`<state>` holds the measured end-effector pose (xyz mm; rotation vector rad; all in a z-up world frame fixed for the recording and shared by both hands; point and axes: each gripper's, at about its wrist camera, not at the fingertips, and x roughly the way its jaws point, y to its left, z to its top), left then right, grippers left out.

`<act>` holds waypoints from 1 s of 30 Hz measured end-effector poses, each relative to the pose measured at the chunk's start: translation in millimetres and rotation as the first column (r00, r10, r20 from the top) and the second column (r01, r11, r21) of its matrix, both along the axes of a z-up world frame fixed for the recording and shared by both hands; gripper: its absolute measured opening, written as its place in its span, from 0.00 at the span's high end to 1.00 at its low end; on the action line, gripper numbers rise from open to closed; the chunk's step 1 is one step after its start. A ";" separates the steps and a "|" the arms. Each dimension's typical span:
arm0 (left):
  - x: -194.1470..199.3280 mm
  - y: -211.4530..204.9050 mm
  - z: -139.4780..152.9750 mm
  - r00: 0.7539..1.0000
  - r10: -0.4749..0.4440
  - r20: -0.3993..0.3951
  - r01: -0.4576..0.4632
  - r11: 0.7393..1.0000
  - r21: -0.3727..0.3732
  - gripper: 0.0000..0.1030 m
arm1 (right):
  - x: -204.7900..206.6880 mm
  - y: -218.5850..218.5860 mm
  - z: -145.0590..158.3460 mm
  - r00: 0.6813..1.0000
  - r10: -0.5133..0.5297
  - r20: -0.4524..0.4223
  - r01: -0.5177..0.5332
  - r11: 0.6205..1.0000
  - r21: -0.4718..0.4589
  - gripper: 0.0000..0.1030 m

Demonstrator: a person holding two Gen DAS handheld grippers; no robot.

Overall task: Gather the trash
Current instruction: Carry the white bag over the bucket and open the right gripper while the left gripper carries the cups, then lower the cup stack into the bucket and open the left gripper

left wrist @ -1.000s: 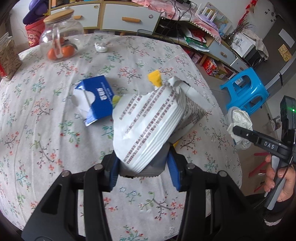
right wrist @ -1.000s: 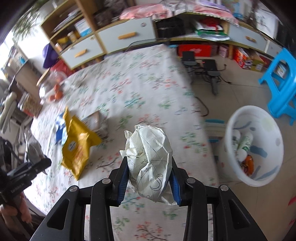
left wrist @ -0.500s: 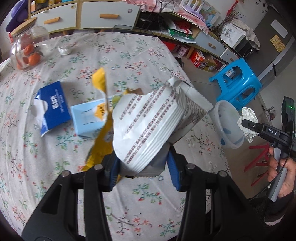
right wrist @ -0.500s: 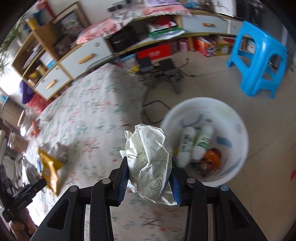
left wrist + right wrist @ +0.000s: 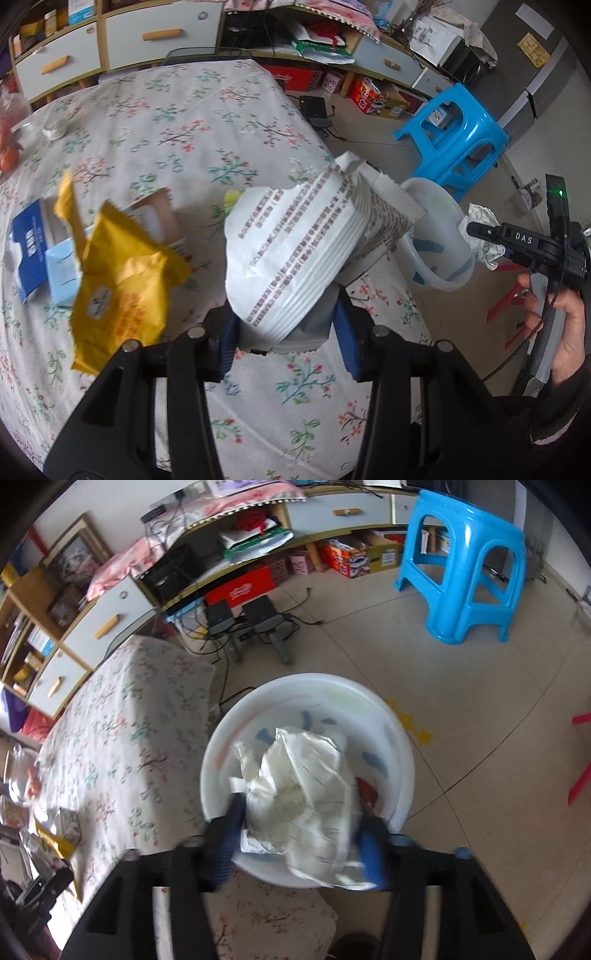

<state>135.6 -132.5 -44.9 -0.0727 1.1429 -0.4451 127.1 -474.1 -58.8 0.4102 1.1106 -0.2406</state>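
My left gripper is shut on a white printed wrapper and holds it above the flowered table. My right gripper hangs over the white trash bin on the floor. Its jaws stand wider than before, and the crumpled white paper sits between them, blurred; I cannot tell whether they still grip it. In the left wrist view the right gripper and the paper are at the bin's far rim.
A yellow bag, a light blue carton and a dark blue tissue pack lie on the table. A blue stool stands on the floor beyond the bin. Cabinets and shelves line the wall.
My right gripper moved from beside the table to directly over the bin and its jaws spread wider. My left gripper swung right with the wrapper, toward the table's edge.
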 end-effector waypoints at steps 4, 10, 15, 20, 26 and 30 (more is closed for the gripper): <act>5.0 -21.9 -1.2 1.000 -0.027 -0.005 0.027 0.999 0.020 0.53 | -4.4 -12.6 3.6 0.999 -0.035 0.012 0.034 0.999 0.025 0.31; 12.3 -58.9 -4.1 0.997 -0.069 -0.026 0.069 0.997 0.016 0.53 | -15.7 -25.4 9.2 0.999 -0.041 0.019 0.040 0.999 0.021 0.30; 14.2 -98.8 -7.5 0.990 -0.136 -0.027 0.137 0.990 0.021 0.53 | -33.2 -41.2 12.6 0.998 -0.053 0.022 0.053 0.999 -0.006 0.30; 15.8 -141.6 -13.3 0.978 -0.206 -0.029 0.207 0.978 0.020 0.53 | -53.1 -60.9 13.8 0.997 -0.076 0.025 0.076 0.997 -0.015 0.29; 18.9 -183.3 -21.1 0.963 -0.269 -0.023 0.270 0.963 0.026 0.53 | -69.3 -78.2 15.1 0.995 -0.100 0.029 0.100 0.995 -0.017 0.29; 22.2 -196.3 -23.4 0.960 -0.279 -0.010 0.279 0.960 0.033 0.52 | -74.8 -86.3 15.2 0.993 -0.111 0.031 0.112 0.994 -0.009 0.28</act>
